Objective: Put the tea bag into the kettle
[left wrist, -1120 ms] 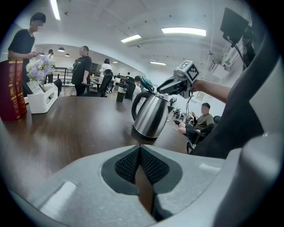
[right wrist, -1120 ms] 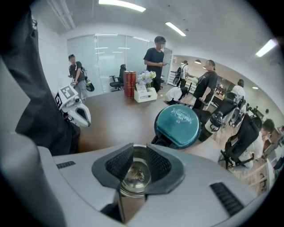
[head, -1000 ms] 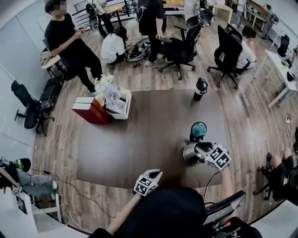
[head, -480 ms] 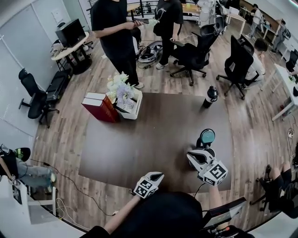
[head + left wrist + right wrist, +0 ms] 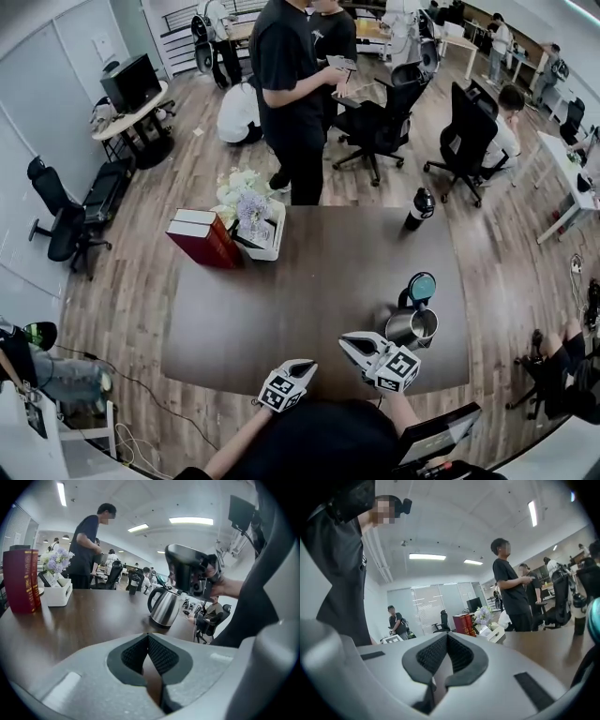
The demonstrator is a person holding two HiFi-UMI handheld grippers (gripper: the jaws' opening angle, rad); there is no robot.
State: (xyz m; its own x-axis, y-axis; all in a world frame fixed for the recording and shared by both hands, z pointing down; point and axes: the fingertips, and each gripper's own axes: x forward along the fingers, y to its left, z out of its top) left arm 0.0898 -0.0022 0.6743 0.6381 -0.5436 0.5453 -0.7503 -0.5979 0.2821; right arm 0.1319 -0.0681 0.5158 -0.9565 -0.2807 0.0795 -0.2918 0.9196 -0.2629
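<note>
The left gripper (image 5: 148, 637) has its jaws together, nothing in them. The right gripper (image 5: 446, 637) has jaws that have just closed, pads meeting, with nothing between them. Only the left gripper view shows the steel kettle (image 5: 164, 606) side-on, at one o'clock on the desk (image 5: 93, 616). The right gripper view misses the kettle's body. Only the head view shows its teal lid (image 5: 422, 286) raised. Red books (image 5: 204, 239) and a flower box (image 5: 255, 220) sit at ten o'clock. A bottle (image 5: 419, 208) stands at one o'clock on the far edge, a standing person (image 5: 295, 103) beyond.

Kettle (image 5: 412, 326), lid up, stands near the tabletop's (image 5: 300, 281) near right corner; right gripper (image 5: 347, 344), jaws just closed empty, hangs beside it over the near edge; books (image 5: 204, 239) and flowers (image 5: 246, 199) at far left corner
</note>
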